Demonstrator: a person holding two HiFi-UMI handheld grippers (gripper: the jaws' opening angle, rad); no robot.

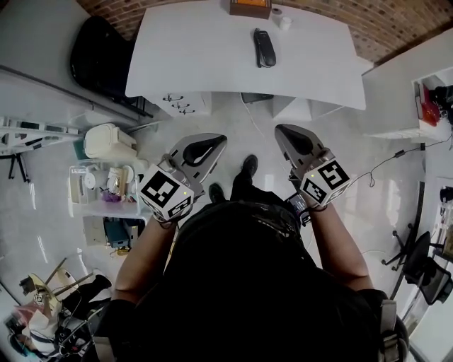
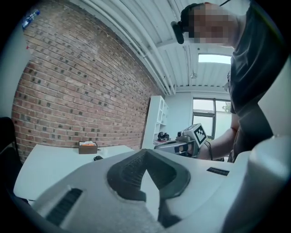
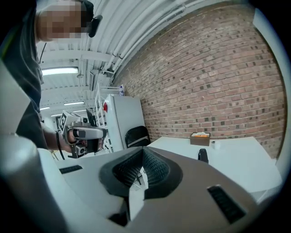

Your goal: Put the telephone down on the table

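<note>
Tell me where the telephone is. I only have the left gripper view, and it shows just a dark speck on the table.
Observer: The telephone lies flat on the table, toward its far edge, near a brown box; nothing holds it.
Operator: Check the other gripper.
Observer: The right gripper is shut, with nothing between its jaws.
Operator: Report how near we are.
Observer: The left gripper and the right one both hang over the floor, short of the table's near edge.
</note>
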